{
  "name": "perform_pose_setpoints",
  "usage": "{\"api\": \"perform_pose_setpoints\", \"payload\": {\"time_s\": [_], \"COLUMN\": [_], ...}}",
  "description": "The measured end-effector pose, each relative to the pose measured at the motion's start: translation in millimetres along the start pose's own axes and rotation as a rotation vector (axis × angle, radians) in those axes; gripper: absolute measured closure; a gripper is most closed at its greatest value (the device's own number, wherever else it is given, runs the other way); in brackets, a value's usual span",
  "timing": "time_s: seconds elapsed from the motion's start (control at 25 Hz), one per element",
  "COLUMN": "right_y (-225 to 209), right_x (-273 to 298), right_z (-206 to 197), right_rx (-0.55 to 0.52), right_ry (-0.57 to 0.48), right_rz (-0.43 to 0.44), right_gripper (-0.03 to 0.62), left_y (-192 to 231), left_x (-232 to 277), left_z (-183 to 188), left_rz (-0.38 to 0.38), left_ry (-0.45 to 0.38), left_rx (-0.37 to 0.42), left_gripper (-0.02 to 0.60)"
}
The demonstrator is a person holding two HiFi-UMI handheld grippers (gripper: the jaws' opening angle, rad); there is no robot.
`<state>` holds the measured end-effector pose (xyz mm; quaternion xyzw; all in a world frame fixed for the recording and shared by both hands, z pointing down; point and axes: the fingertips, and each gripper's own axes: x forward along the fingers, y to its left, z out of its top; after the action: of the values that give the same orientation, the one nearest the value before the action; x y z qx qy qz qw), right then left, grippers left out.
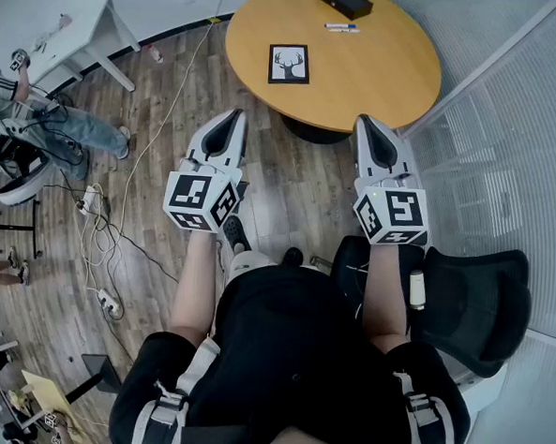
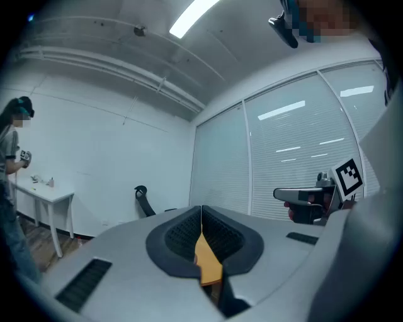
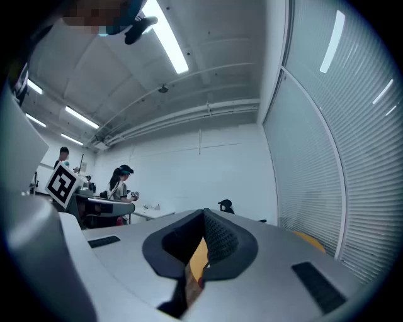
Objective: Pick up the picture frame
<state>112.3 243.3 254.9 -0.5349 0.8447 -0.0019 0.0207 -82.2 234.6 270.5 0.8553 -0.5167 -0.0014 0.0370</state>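
Observation:
The picture frame, black-edged with a deer-head print, lies flat near the front left of the round wooden table. My left gripper is held level short of the table's near edge, jaws shut and empty. My right gripper hangs level beside it to the right, also shut with nothing held. Both sit well back from the frame. In the left gripper view the jaws meet in a closed seam; the right gripper view shows the same closed seam.
A black box and pens lie at the table's far side. A black office chair stands at my right, glass blinds beyond. Cables and a power strip trail over the wood floor at left, near a white desk and a seated person.

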Motion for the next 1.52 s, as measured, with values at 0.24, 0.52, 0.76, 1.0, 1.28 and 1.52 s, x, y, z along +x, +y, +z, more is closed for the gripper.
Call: {"api": "perform_pose_setpoints", "payload": {"time_s": [0.24,0.52,0.76,1.0,1.28,1.52], "right_y": [6,7,6,4,-3,-9], "right_x": [-19,-28,-30,-21,19,74], "right_z": [0,-4,-9,-35,-43,-32], "right_rx": [0.007,0.026,0.057,0.055,0.049,0.034], "right_ry": [-0.002,-0.009,-0.011,0.037,0.053,0.050], "right_rz": [0.028,0.045,0.025,0.012,0.007,0.016], "right_gripper": [0.580,0.580,0.577,0.577,0.557,0.539], "left_y": [-28,-38,-41,-36,-10,28], "left_x": [-9,-13,-14,-3,28,69], "left_z": [2,-7,-11,-31,-38,-24], "left_rz": [-0.028,-0.019,-0.019,-0.026,-0.040,-0.055], "left_ry": [-0.011,0.012,0.024,0.045,0.050,0.023], "left_rx": [0.019,-0.004,0.002,-0.010,-0.017,-0.013], "left_gripper": [0.557,0.557,0.557,0.555,0.555,0.552]}}
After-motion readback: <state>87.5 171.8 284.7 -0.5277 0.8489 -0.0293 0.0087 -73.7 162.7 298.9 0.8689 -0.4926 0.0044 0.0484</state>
